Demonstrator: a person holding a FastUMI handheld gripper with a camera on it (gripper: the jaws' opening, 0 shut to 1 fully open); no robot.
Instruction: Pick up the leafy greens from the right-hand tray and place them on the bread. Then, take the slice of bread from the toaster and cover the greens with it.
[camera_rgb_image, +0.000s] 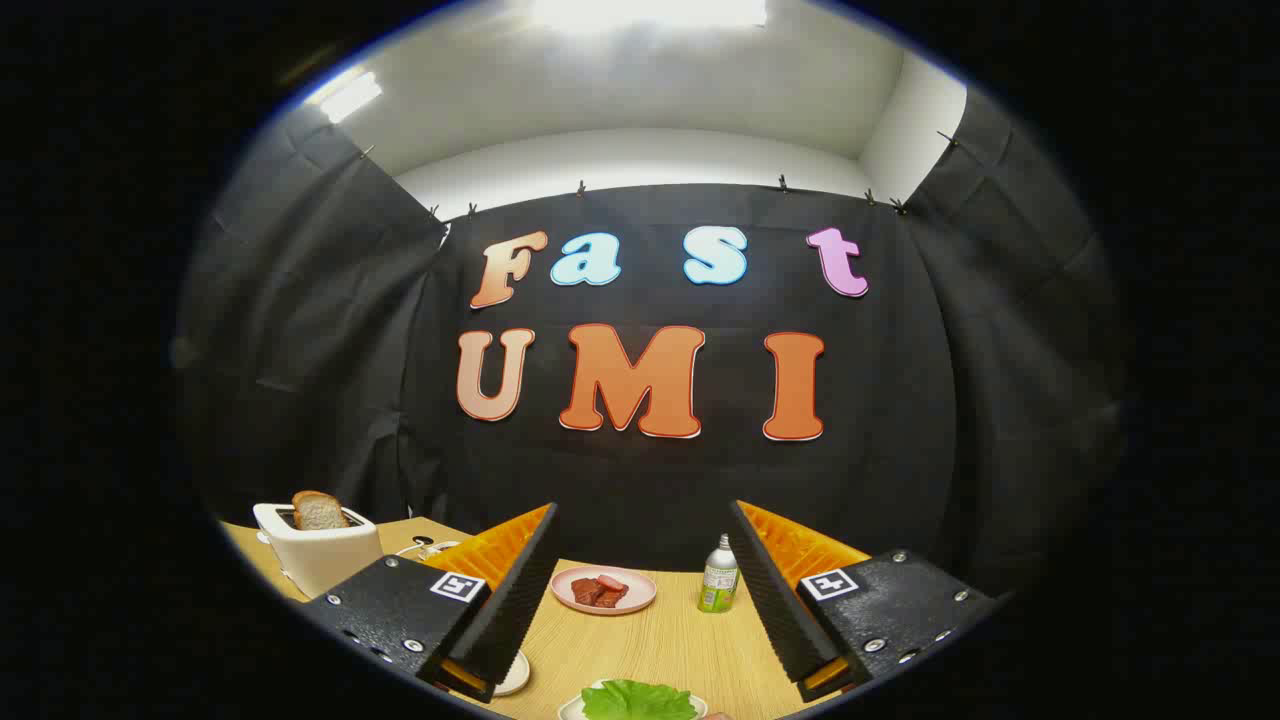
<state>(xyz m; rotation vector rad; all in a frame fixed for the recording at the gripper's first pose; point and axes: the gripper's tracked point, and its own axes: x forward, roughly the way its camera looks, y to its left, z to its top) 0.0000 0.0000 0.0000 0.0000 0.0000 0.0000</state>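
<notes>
My tongs (640, 590) hang open, gripping nothing. The leafy greens (638, 700) lie on a white tray (572, 709) low between my fingers.

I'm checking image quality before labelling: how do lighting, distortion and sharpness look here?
Gripper view: ceiling light blown out in glare; fisheye bends the booth walls; toaster with its bread slice, pink plate and leafy greens sharp and evenly lit; open gripper in focus, holding nothing.
</notes>
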